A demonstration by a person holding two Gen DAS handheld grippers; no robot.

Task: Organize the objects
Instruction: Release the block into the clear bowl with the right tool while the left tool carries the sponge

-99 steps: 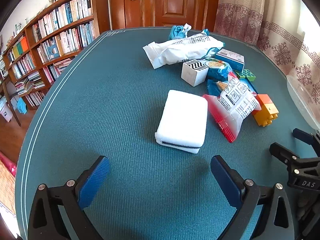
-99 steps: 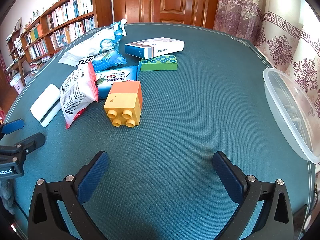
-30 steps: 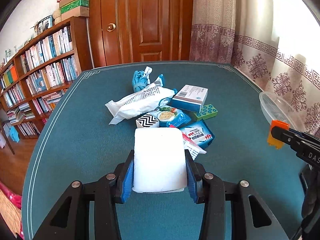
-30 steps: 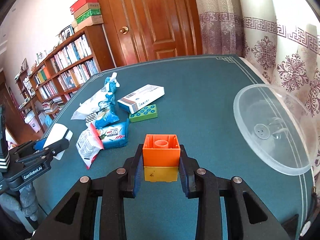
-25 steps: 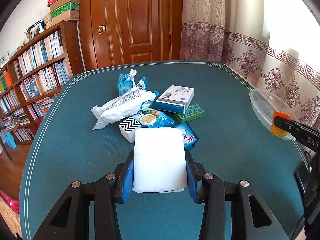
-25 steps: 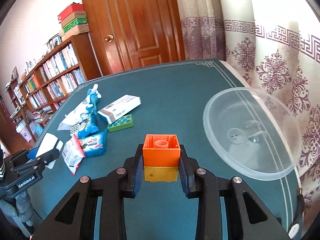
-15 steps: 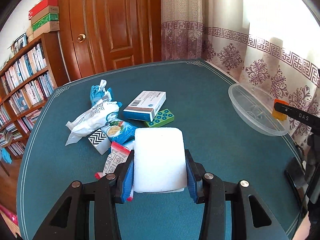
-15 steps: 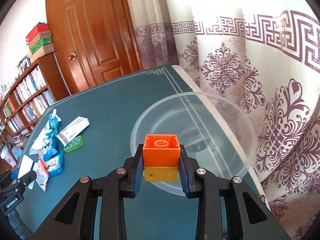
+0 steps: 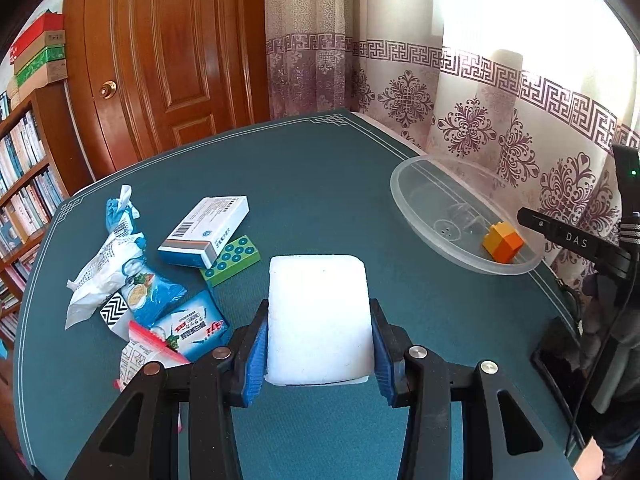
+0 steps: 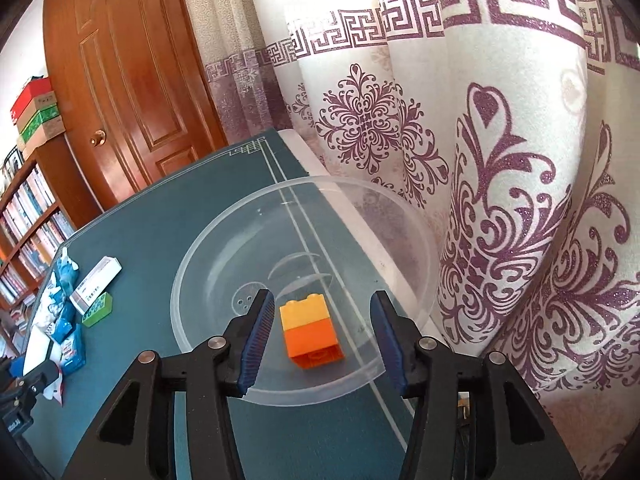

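The left claw (image 9: 318, 354) grips the white sponge (image 9: 318, 316) above the desk (image 9: 320, 184). The right claw (image 10: 320, 336) hangs open over the clear bowl (image 10: 200, 272), where the orange-and-yellow toy brick (image 10: 310, 332) lies.

Clear, glossy plastic bowl (image 10: 224, 264), smooth and see-through to the desk (image 9: 320, 184). Matt teal cloth on desk, finely ribbed. Smooth, hard plastic block (image 10: 310, 334), orange and yellow, slight sheen. Soft white sponge (image 9: 318, 316), matt and finely pored. Matt black plastic left tool (image 9: 318, 354) and right tool (image 10: 322, 338), ridged blue rubbery pads (image 10: 256, 332), bright metal screws. Shiny crinkled film on snack packs (image 9: 188, 330). Smooth printed card box (image 9: 204, 230). Glossy varnished wood door (image 9: 168, 60). Woven curtain (image 10: 500, 160), glittery purple pattern.
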